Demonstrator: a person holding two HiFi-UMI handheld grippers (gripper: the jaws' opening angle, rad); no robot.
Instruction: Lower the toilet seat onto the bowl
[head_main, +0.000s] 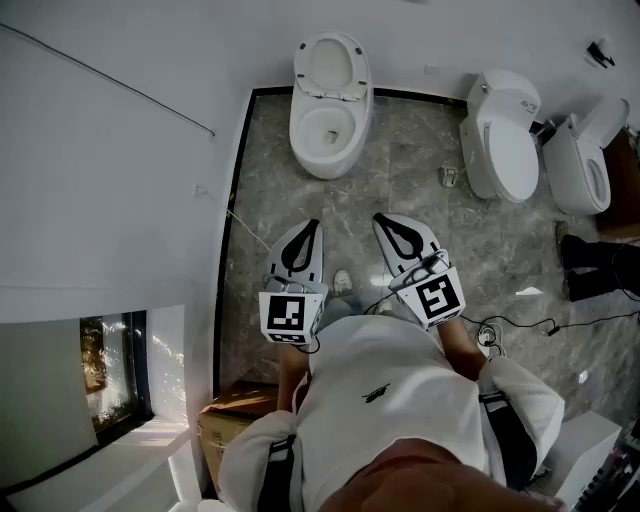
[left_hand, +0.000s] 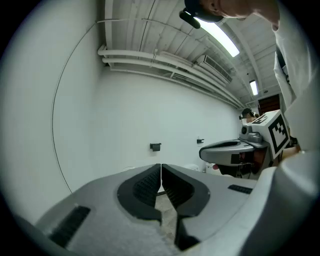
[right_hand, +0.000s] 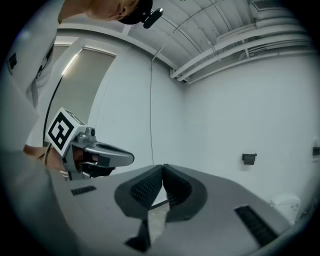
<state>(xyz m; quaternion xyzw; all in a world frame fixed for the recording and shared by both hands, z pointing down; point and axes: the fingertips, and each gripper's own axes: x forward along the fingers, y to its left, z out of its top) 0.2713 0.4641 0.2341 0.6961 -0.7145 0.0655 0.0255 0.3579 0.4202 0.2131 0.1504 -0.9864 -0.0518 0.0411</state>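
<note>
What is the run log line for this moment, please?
stage: before contact | left gripper: shut, empty | right gripper: shut, empty | toilet seat: raised, untouched | bowl: uncovered

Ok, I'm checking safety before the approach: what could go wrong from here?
Both the left gripper and the right gripper are shut and empty, well short of the raised toilet seat; nudged rather than gripped, it may slam onto the bowl. A loose cable on the floor could trip them.
</note>
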